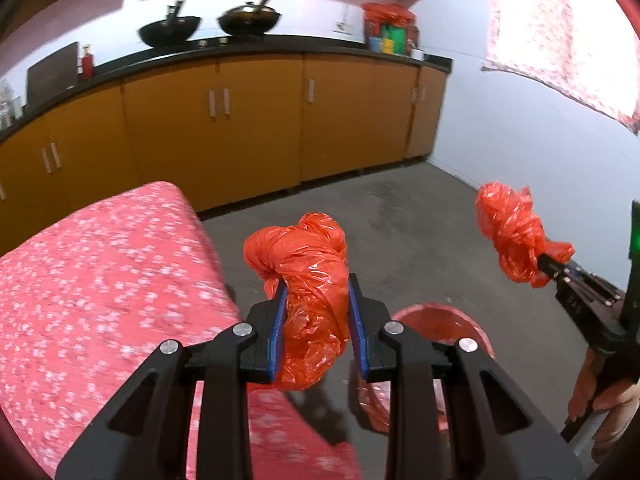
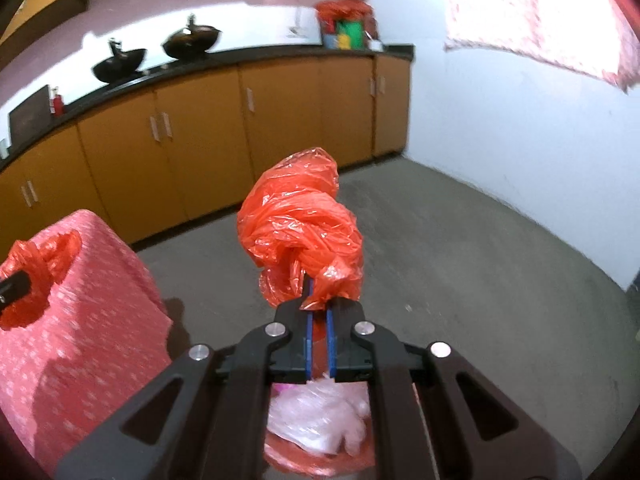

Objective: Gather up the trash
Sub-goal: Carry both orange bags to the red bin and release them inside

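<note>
Trash first: two twisted ends of an orange plastic bag are up in the air, one in each set of tongs. The left tongs point(image 1: 316, 312) stand narrow, blue pads point(image 1: 280, 332) pressed into a fat crumpled orange wad point(image 1: 308, 280) that bulges out above and below the grip. The right tongs point(image 2: 318, 308) are all but closed, nipping a knotted orange bunch point(image 2: 300, 224) by its thin neck.

Right below them sits the red bin point(image 1: 472, 328), on the floor beside the corner of the pink flowered bed point(image 1: 100, 280). It is lined with the same orange plastic, and the right wrist view looks straight down onto a clear crumpled bag point(image 2: 320, 412) lying inside. What else is in there I cannot tell.

Risk from here, as I judge it: that right-hand pinch holds only a sliver of slippery film, so a sharp tug could pull it free, or tear it. If the two ends come up unevenly, the liner could tip and spill the clear bag onto the grey floor point(image 1: 400, 208).

Farther off, the black tabletop point(image 1: 260, 50) over orange cabinets carries two dark woks point(image 1: 248, 18) and, at its far right end, another orange bag point(image 1: 386, 12) over some coloured boxes.
</note>
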Demonstrator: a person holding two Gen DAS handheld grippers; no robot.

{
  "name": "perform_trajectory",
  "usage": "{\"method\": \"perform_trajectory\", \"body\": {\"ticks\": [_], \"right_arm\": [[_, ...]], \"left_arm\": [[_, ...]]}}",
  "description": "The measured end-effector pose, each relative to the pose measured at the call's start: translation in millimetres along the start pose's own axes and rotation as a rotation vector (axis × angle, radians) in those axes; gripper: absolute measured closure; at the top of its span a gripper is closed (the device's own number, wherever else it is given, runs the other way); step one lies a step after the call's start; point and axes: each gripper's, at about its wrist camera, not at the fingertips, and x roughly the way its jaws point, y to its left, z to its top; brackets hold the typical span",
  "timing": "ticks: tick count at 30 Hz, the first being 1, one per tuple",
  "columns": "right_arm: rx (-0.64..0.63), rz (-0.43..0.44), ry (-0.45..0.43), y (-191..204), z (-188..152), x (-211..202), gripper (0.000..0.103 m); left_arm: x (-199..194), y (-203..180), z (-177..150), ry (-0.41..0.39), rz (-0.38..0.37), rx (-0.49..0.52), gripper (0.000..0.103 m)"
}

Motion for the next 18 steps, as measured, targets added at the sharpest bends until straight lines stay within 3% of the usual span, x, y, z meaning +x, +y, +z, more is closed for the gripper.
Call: {"method": "perform_trajectory", "body": {"ticks": [7, 13, 18], "right_arm": [[0.045, -0.046, 0.117, -43, -53, 24, 0.096], [0.006, -0.038, 0.162, -42, -76, 37, 0.096], [-0.014, -0.017, 0.196, -36, -84, 48, 0.087]], "left_arm": [[19, -49, -22, 0.044, -0.081, 0.061, 0.075], [36, -78, -35, 0.087, -0.113, 0.105, 0.075], [45, -88, -41, 0.111, -0.121, 0.121, 0.075]]}}
